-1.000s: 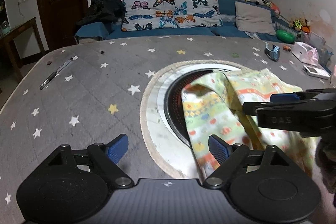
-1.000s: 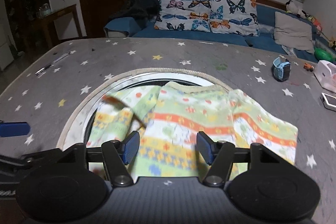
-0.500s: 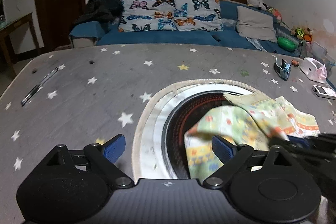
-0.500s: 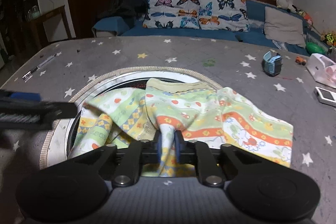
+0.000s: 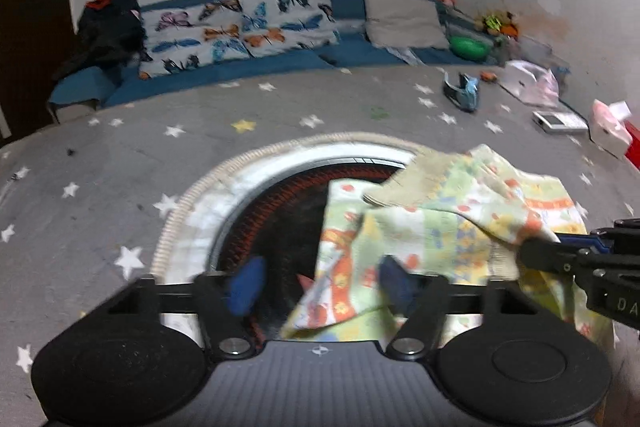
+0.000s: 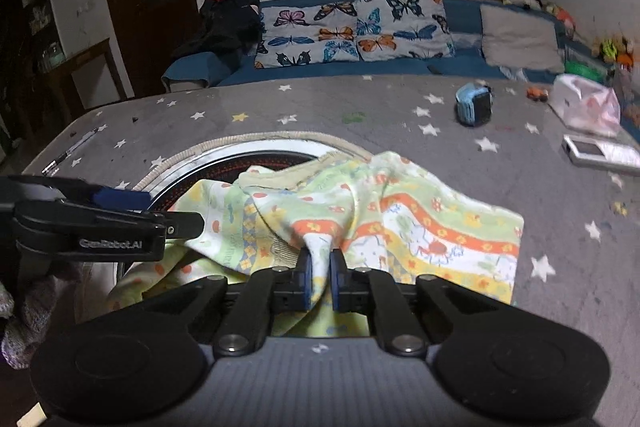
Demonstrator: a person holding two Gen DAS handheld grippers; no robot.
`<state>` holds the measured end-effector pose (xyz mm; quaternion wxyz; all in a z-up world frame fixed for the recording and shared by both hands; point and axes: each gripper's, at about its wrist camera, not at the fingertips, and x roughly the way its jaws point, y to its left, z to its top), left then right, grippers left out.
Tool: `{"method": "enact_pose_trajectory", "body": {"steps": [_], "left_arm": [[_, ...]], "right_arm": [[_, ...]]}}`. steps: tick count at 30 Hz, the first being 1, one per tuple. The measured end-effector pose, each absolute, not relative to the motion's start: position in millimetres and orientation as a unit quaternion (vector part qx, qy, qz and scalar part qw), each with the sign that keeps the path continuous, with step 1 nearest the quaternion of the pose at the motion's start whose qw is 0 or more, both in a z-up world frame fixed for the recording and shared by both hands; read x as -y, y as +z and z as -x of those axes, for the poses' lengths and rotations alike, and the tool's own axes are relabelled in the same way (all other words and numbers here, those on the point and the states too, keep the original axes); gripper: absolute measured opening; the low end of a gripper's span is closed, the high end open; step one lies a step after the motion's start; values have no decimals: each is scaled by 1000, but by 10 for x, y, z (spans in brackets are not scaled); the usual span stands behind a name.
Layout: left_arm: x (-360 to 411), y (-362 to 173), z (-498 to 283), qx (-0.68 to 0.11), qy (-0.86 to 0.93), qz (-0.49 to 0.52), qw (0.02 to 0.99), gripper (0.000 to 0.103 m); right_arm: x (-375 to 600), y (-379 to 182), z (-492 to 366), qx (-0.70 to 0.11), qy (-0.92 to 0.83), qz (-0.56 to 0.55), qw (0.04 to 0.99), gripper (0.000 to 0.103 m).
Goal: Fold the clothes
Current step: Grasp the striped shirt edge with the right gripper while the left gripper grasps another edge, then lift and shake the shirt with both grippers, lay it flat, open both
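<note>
Through the left wrist camera I see my left gripper [image 5: 320, 281] with its blue-padded fingers spread apart and slightly blurred, and a corner of the pastel green-and-yellow patterned child's garment [image 5: 448, 223] hanging between them without being pinched. The garment lies half over the round dark opening with a white ring [image 5: 256, 195] set in the grey star-printed counter [image 5: 100, 163], and half on the counter to the right. My right gripper [image 5: 538, 247] comes in from the right edge, clamped on a fold of the cloth. Through the right wrist camera I see the right gripper [image 6: 319, 277] with its fingers pressed together on a bunched ridge of the garment [image 6: 420, 227], which rises in a small peak toward the pads. The rest of the cloth spreads out to the right across the counter [image 6: 540, 187]. The left gripper [image 6: 160, 215] reaches in from the left, just above the garment's left edge, at the rim of the opening [image 6: 224, 153]. A blue watch-like object [image 6: 474, 105] sits well behind on the counter.
</note>
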<state>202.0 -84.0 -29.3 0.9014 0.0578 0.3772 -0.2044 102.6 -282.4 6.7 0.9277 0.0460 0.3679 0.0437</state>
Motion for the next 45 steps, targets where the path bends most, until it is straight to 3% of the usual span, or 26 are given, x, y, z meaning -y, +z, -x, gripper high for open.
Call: {"method": "enact_pose_trajectory", "body": {"steps": [3, 6, 25, 27, 30, 45], "left_arm": [[876, -295, -1963, -372, -211, -56, 902, 7], [883, -263, -1886, -359, -204, -59, 909, 3], [250, 173, -1334, -301, -113, 14, 947, 2], [113, 175, -1268, -302, -99, 27, 948, 2], [-98, 170, -1152, -302, -77, 41, 949, 2], [-913, 72, -276, -305, 0, 103, 947, 2]], "right_arm": [[2853, 28, -997, -373, 45, -49, 926, 13], [2854, 1, -974, -375, 46, -43, 925, 16], [2600, -176, -1124, -387, 62, -44, 919, 16], [2587, -178, -1098, -382, 57, -39, 922, 9], [2700, -52, -925, -362, 44, -41, 930, 4], [3418, 418, 113, -281, -35, -68, 957, 4]]}}
